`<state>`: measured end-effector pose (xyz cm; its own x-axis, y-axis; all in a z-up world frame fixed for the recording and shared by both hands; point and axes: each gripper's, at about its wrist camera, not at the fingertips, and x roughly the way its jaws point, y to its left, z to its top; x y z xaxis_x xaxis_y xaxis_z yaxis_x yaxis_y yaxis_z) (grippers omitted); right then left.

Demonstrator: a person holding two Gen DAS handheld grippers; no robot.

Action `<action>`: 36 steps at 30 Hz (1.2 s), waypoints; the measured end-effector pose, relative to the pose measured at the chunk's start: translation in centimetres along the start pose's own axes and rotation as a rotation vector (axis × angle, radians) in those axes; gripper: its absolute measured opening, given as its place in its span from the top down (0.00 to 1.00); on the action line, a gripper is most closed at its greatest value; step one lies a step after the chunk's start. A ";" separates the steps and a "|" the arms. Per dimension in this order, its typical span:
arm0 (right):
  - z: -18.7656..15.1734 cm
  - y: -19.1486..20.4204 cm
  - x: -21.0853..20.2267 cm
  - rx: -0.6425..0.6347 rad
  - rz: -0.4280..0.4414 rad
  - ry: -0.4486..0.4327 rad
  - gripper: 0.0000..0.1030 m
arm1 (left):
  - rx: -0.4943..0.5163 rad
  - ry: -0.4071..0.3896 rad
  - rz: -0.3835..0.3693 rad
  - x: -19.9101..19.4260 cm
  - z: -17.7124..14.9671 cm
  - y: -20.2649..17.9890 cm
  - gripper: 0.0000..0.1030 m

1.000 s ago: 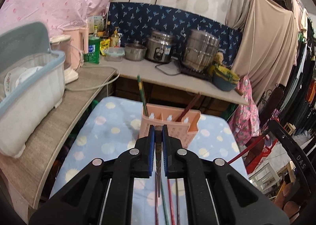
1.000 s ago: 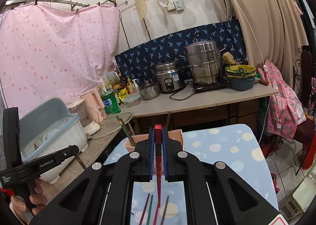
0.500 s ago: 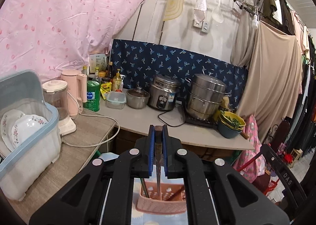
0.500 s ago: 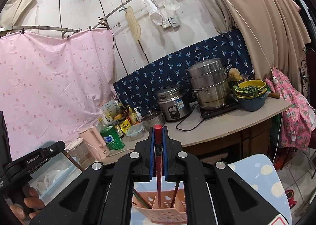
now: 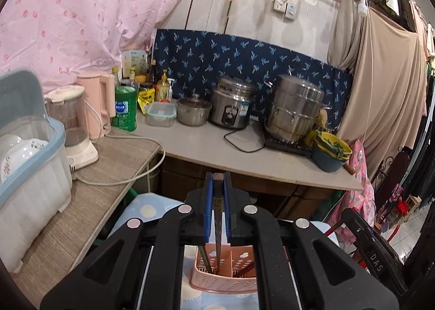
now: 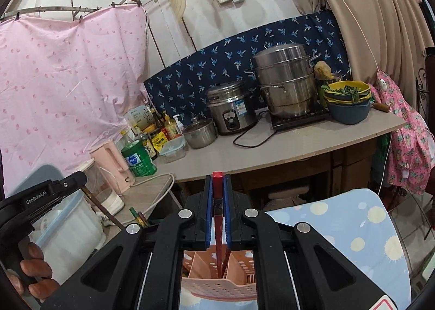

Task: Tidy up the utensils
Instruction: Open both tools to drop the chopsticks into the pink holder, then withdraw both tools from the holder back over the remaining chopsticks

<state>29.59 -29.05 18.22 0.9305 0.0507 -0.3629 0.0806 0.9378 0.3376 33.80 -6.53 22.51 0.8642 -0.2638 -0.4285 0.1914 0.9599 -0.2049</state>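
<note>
Pink spotted cloth sheet (image 5: 68, 19): hung across the far left wall.

Dark blue leaf-print cloth (image 5: 244, 59): stretched along the wall behind the far tabletop.

Pale grey tabletop (image 5: 217, 152): runs along the far wall, joining a wood-grain tabletop (image 5: 81, 195) on the left.

Light blue tablecloth with pale dots (image 6: 353, 233): covers the near surface that carries the basket.

White plastic dish bin with blue rim (image 5: 32, 174): on the wood-grain tabletop, near left, plates inside.

Stacked stainless steel steamer pot (image 5: 293, 108): far right, on a black hob.

Steel rice cooker (image 5: 231, 106): just left of the steamer.

Left gripper (image 5: 217, 201): black frame, blue pads, pressed together and pinching one dark brown chopstick (image 5: 217, 217), which stands upright with its lower end down in the basket's middle compartment.

Right gripper (image 6: 217, 201): same build, pressed together and pinching one red chopstick (image 6: 217, 225), upright, its lower end down in the basket.

Pink perforated plastic utensil basket (image 5: 225, 274): on the tablecloth directly below both grippers, divided into compartments, other chopsticks leaning inside.

Green plastic bottle (image 5: 125, 108): far left, beside a pink kettle (image 5: 95, 103).
</note>
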 end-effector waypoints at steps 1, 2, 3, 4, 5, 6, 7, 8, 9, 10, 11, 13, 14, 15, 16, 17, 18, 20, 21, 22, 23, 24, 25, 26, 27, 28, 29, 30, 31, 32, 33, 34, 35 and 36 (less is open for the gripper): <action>-0.3 0.0 0.2 -0.003 -0.002 0.007 0.93 | 0.002 0.008 0.002 0.3 -0.3 0.0 0.93; -0.5 0.0 0.4 -0.008 -0.006 0.013 0.93 | 0.003 0.017 0.004 0.6 -0.7 0.1 0.93; -0.6 0.0 0.4 -0.011 -0.010 0.016 0.93 | 0.003 0.024 0.008 0.8 -1.0 0.3 0.93; -0.7 0.1 0.5 -0.016 -0.010 0.020 0.93 | 0.003 0.030 0.013 1.0 -1.2 0.4 0.93; -0.8 0.1 0.5 -0.020 -0.011 0.024 0.93 | 0.003 0.036 0.014 1.2 -1.4 0.5 0.93; -0.9 0.1 0.4 -0.022 -0.015 0.023 0.93 | 0.003 0.041 0.015 1.3 -1.6 0.6 0.93; -0.9 0.1 0.3 -0.021 -0.017 0.018 0.92 | 0.003 0.045 0.017 1.4 -1.7 0.7 0.93; -0.9 0.1 0.1 -0.020 -0.018 0.015 0.89 | 0.004 0.042 0.018 1.3 -1.9 0.8 0.93; -0.9 0.1 -0.1 -0.017 -0.018 0.014 0.88 | 0.004 0.039 0.020 1.2 -1.9 0.8 0.92; -0.9 0.0 -0.4 -0.014 -0.015 0.012 0.87 | 0.005 0.037 0.023 1.2 -2.0 0.8 0.88; -0.9 0.0 -0.5 -0.013 -0.015 0.009 0.86 | 0.006 0.036 0.024 1.0 -2.0 0.8 0.85; -0.8 0.1 -0.8 -0.014 -0.016 0.004 0.83 | 0.005 0.033 0.026 0.6 -2.1 1.0 0.77; -0.8 0.2 -1.2 -0.017 -0.016 -0.003 0.81 | 0.008 0.031 0.024 0.3 -2.2 1.0 0.77; -0.8 0.3 -1.5 -0.020 -0.015 -0.007 0.81 | 0.011 0.030 0.024 0.1 -2.2 0.9 0.76; -0.8 0.4 -1.9 -0.024 -0.013 -0.011 0.80 | 0.016 0.027 0.027 -0.3 -2.4 0.9 0.75; -0.9 0.6 -2.3 -0.029 -0.012 -0.014 0.79 | 0.018 0.025 0.027 -0.6 -2.5 1.0 0.75; -1.0 0.7 -2.7 -0.036 -0.012 -0.018 0.78 | 0.019 0.023 0.025 -0.9 -2.6 1.0 0.73; -1.2 1.1 -3.5 -0.049 -0.010 -0.022 0.74 | 0.023 0.019 0.028 -1.7 -3.0 1.0 0.70; -1.5 1.3 -3.9 -0.061 -0.012 -0.023 0.74 | 0.026 0.017 0.029 -2.1 -3.2 1.0 0.69; -1.7 1.4 -4.4 -0.073 -0.015 -0.025 0.72 | 0.029 0.014 0.035 -2.5 -3.4 1.1 0.68; -1.9 1.6 -4.8 -0.085 -0.018 -0.028 0.69 | 0.033 0.012 0.041 -2.8 -3.5 1.1 0.68; -2.1 1.6 -5.2 -0.095 -0.019 -0.031 0.68 | 0.038 0.012 0.050 -3.1 -3.7 1.1 0.68; -2.4 1.8 -5.6 -0.107 -0.020 -0.030 0.66 | 0.043 0.011 0.059 -3.5 -3.9 1.1 0.68; -2.6 1.8 -6.0 -0.118 -0.022 -0.025 0.65 | 0.049 0.012 0.071 -3.9 -4.1 1.2 0.68; -2.9 1.9 -6.4 -0.123 -0.023 -0.022 0.65 | 0.053 0.012 0.079 -4.2 -4.3 1.2 0.68; -3.2 1.9 -6.9 -0.130 -0.022 -0.018 0.65 | 0.057 0.012 0.085 -4.6 -4.6 1.2 0.68; -3.5 2.0 -7.4 -0.138 -0.022 -0.016 0.64 | 0.061 0.014 0.091 -5.0 -4.8 1.2 0.68; -3.8 2.1 -7.9 -0.144 -0.023 -0.015 0.64 | 0.065 0.016 0.096 -5.3 -5.1 1.2 0.68; -4.2 2.2 -8.3 -0.149 -0.024 -0.015 0.63 | 0.065 0.018 0.096 -5.8 -5.4 1.2 0.68; -4.5 2.3 -8.7 -0.151 -0.026 -0.015 0.61 | 0.065 0.020 0.093 -6.1 -5.6 1.3 0.68; -4.9 2.3 -9.2 -0.150 -0.028 -0.016 0.61 | 0.067 0.023 0.094 -6.5 -5.9 1.3 0.68; -5.2 2.3 -9.6 -0.149 -0.027 -0.014 0.61 | 0.069 0.024 0.096 -6.7 -6.1 1.3 0.68; -5.5 2.4 -9.9 -0.146 -0.026 -0.011 0.60 | 0.071 0.026 0.096 -7.1 -6.4 1.3 0.68; -5.7 2.4 -10.2 -0.144 -0.024 -0.007 0.60 | 0.074 0.026 0.097 -7.5 -6.7 1.4 0.68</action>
<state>18.22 -25.39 17.75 0.9314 0.0260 -0.3631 0.0511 0.9782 0.2012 24.50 -3.85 19.55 0.8680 -0.1704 -0.4665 0.1416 0.9852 -0.0963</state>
